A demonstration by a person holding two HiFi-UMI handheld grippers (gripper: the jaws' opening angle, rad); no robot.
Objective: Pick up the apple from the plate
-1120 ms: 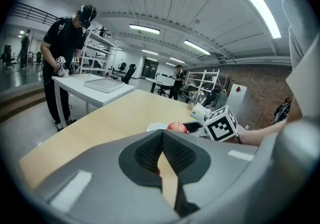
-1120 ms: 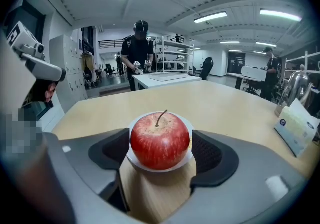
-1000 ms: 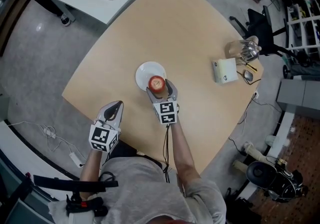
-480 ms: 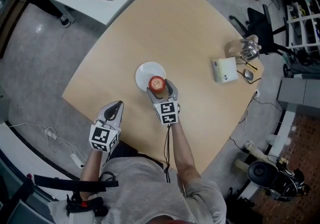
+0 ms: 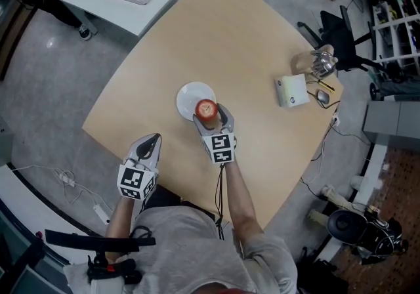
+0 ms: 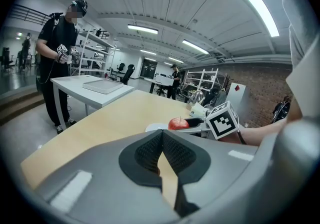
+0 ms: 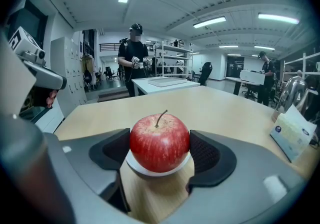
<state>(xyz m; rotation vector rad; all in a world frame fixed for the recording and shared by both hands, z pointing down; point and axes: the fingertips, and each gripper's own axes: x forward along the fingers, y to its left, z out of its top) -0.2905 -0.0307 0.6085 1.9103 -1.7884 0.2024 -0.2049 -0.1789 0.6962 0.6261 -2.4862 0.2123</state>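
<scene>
Head view looks down on a broad, pale wooden worktop (image 5: 262,43) with a small white plate (image 5: 187,97) near its middle. The red apple (image 5: 206,109) sits on the plate's near right edge, on the side facing the person. The right gripper (image 5: 211,117) reaches in from that same side, so the apple lies straight ahead of it, along the line of its jaws. Right gripper view shows the fit. The apple (image 7: 159,142) stands upright with its stem up, resting on the plate (image 7: 150,169), and it is centred between the two dark pads (image 7: 111,149). Each pad lies against one flank with no gap to be seen, so the right gripper (image 7: 159,150) appears to be pinching the fruit at its widest part. As the apple is round, no long axis matters, and the move to come is probably a straight lift off the plate. The left gripper (image 5: 155,138) hangs at the worktop's near edge, well apart from the plate. Left gripper view shows its jaws pressed together on nothing, with the apple (image 6: 178,123) far beyond them.
</scene>
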